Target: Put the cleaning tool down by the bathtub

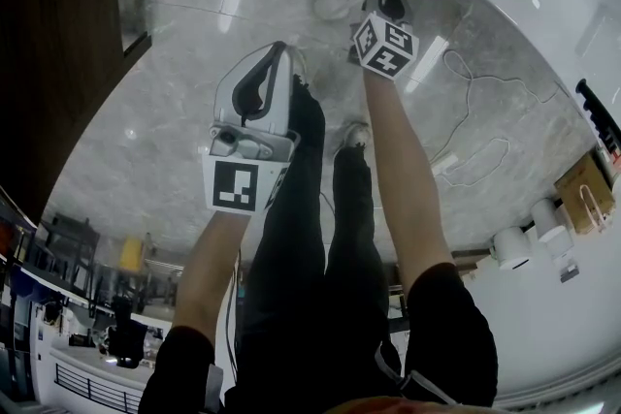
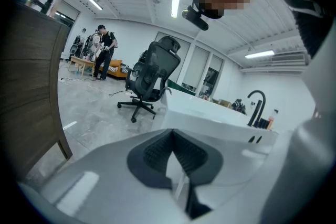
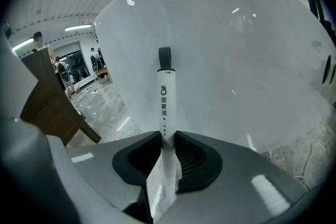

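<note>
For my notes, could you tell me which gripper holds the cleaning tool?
The right gripper: it clamps the white cleaning tool; the left gripper holds nothing.

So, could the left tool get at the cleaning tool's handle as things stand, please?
Probably yes: the left tool is empty, and nothing visible stands between it and the cleaning tool. The right tool clamps it beside the bathtub, so only its looped end sticks out free.

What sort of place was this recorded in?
Probably a large open lab or office with a mock bathroom corner, not a home: a white bathtub with a black faucet stands on grey stone-look floor near an office chair.
</note>
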Available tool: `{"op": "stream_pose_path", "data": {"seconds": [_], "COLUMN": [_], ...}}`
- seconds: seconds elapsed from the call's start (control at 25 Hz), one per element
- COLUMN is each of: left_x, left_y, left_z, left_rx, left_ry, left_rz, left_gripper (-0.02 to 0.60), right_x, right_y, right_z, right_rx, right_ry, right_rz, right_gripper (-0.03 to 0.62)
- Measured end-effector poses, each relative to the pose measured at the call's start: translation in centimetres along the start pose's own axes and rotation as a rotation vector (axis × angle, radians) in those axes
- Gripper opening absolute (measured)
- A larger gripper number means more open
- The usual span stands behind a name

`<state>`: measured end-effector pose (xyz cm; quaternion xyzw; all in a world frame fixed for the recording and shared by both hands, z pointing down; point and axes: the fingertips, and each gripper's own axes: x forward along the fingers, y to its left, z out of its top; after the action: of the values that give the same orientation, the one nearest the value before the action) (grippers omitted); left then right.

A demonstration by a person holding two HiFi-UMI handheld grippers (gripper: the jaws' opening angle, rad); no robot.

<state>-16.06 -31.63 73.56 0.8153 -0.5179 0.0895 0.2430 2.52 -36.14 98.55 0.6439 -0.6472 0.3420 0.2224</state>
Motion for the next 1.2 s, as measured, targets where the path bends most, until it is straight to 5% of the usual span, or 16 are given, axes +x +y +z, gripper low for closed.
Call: {"op": "stream_pose_path", "data": {"seconds": [1.2], "left_x": [-0.5], "left_y": [-0.1], "left_z": [0.8], "left_rx": [0.013], "left_ry": [-0.017], "left_rz": [0.025], "left_gripper": [0.009], "right_x": [-1.3], "right_y": [0.3], "right_z": [0.4], "right_rx": [0.005], "right_ry": [-0.007], "right_rz": [0.02], "right_gripper": [0.132]}}
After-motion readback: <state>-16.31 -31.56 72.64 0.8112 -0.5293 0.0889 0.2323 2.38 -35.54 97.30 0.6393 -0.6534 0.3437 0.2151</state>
